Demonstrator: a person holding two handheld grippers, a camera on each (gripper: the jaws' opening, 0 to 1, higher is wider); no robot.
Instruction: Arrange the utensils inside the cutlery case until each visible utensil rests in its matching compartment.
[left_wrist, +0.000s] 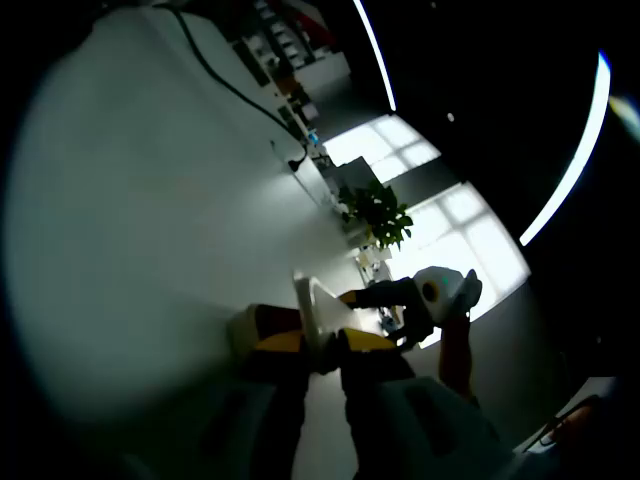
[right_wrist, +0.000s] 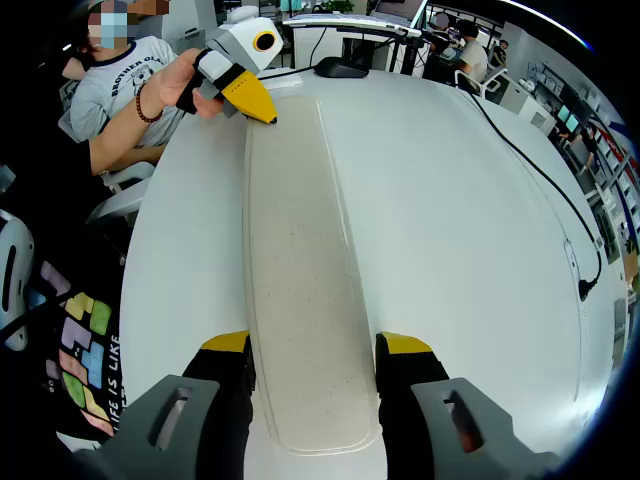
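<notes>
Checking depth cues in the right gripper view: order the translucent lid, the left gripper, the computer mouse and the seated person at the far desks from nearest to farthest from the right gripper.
1. Translucent lid, between the right gripper's jaws.
2. Left gripper, at the lid's far end, upper left.
3. Computer mouse, past the lid on the white table.
4. Seated person, far desks, upper right.

Right gripper (right_wrist: 312, 360): grey bodies, yellow jaw tips, black pads. 
Between its jaws, cutlery case lid (right_wrist: 300, 270): translucent, pale beige, fine speckle. 
Under it, table (right_wrist: 450, 200): plain white; black cable (right_wrist: 540, 170) on its right side. 
At lid's far end, left gripper (right_wrist: 268, 115): white-grey shell, yellow tip, orange ring. 
Left of it, person's shirt (right_wrist: 125, 75): grey, dark print. 
Left gripper view: plant (left_wrist: 380, 212) green.
</notes>
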